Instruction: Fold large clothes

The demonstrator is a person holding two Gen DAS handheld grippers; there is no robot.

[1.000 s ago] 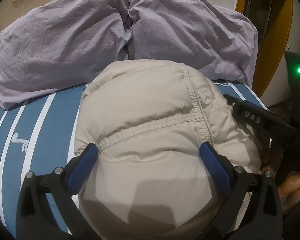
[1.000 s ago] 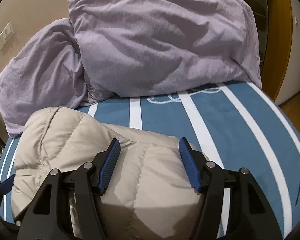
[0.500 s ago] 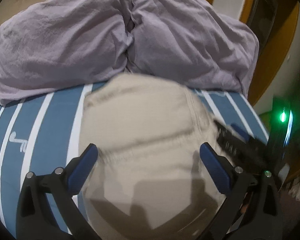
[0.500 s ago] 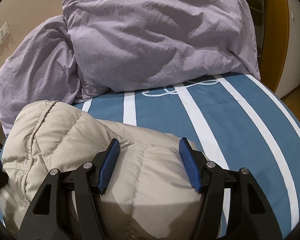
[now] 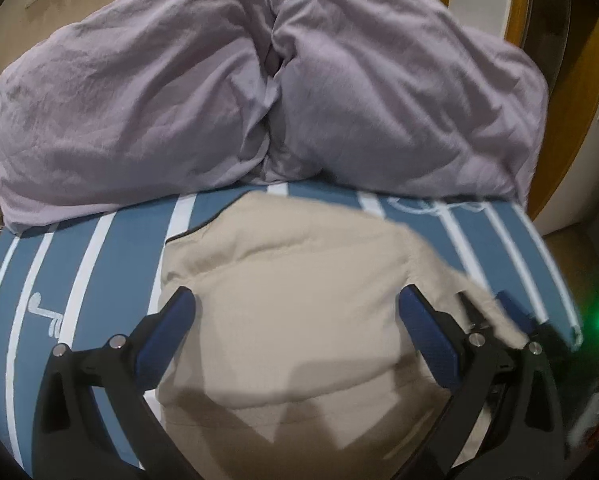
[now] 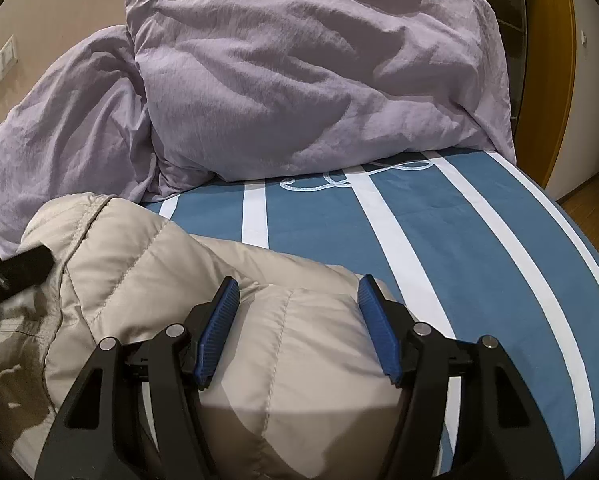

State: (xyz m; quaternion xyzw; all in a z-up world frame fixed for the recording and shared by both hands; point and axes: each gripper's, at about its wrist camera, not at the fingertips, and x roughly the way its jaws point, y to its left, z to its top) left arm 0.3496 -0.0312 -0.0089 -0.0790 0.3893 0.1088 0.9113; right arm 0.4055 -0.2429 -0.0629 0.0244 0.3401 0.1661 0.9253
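In the left wrist view, the beige down jacket (image 5: 299,300) is seen bundled on the blue striped bedsheet (image 5: 99,264) between the spread left gripper (image 5: 295,320); in the right wrist view, the jacket is straddled, ungripped, by the parted right gripper (image 6: 297,312).

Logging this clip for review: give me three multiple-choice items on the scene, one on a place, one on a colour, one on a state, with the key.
1. Where does the beige puffer jacket lie?
A. On the striped bed sheet, in front of the lilac duvet
B. On top of the duvet
C. On the floor

2. What colour are the sheet's stripes?
A. Red
B. White
C. Black

3. How does the right gripper stand?
A. Jaws shut tight, empty
B. Out of view
C. Jaws apart over the jacket

Key: 1 A, the jacket rests on blue sheet, with the duvet piled behind; 2 B, white bands cross the blue; 3 C, the blue pads stand apart with jacket fabric between them.
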